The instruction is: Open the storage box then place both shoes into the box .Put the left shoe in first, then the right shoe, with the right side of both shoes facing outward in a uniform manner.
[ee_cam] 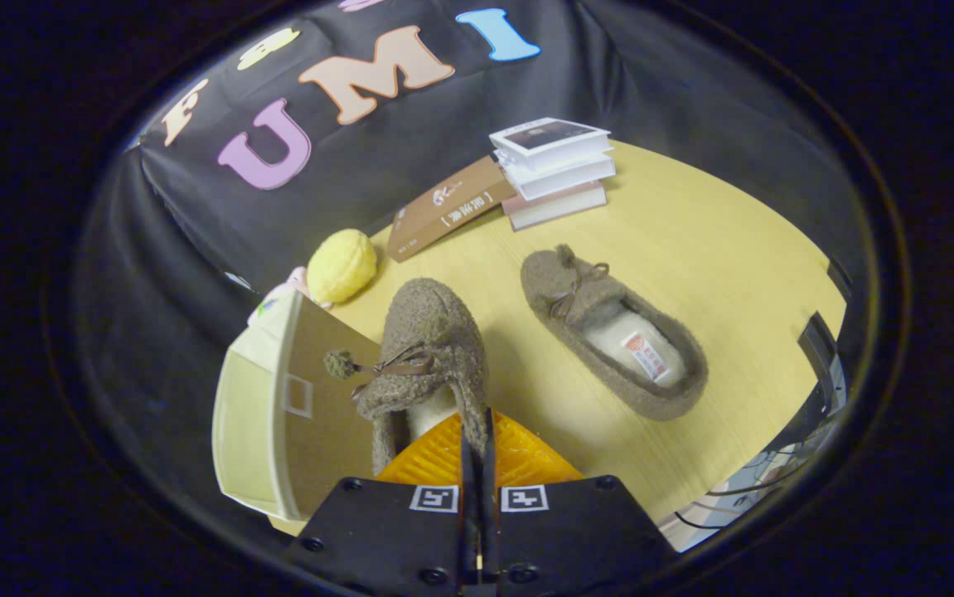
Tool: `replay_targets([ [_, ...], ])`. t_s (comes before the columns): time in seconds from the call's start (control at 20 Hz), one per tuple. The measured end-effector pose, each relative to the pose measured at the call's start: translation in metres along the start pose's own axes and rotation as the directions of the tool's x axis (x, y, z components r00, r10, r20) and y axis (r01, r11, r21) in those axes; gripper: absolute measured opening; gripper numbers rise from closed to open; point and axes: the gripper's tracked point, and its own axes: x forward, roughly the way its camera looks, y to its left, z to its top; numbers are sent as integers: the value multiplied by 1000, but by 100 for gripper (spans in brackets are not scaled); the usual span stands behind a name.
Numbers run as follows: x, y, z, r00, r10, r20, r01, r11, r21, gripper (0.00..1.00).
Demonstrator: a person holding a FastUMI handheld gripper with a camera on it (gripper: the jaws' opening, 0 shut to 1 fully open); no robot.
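Clenched almost fully together, the gripper (pixel 477 439) pinches the thin fuzzy collar of the held shoe (pixel 427 348) between its two fingers; only a narrow slit separates them, and both press on the rim. Each finger base carries a small square black-and-white marker. That shoe is a brown, woolly moccasin with a pale fleece lining, a thin brown lace bow and a pompom (pixel 337 363) on the lace end; its toe points away, over the table (pixel 692 249). Just left of it stands the storage box (pixel 278 414), cream plastic with a cardboard-brown panel bearing a small white square outline; whether it is open cannot be told. To the right, apart from the fingers, the second shoe (pixel 613 340) lies flat on the smooth, pale wooden tabletop, its insole showing a white label with red print too small to read. Farther left sits a bumpy yellow ball (pixel 342 265). Beyond, a brown book (pixel 447 207) with white characters leans against a stack of books (pixel 555 170).
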Motion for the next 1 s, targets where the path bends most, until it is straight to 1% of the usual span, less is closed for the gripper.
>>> replay_targets([
  [0.15, -26, 19, 24, 998, 37, 53, -37, 999, 1, 5],
  [0.3, -46, 48, 35, 994, 78, 78, -77, 997, -17, 5],
  [0.4, -56, 76, 31, 989, 133, 65, -132, 991, -20, 5],
  [0.5, -60, 107, 21, 978, 203, 47, -202, 979, -19, 5],
  [0.6, -56, 136, 8, 964, 264, 14, -264, 965, -13, 5],
  [0.7, -45, 162, -11, 952, 302, -39, -303, 953, -10, 5],
  [0.85, -24, 192, -35, 941, 319, -113, -323, 946, -23, 5],
  [1.0, 1, 212, -45, 940, 312, -138, -317, 948, -21, 5],
])
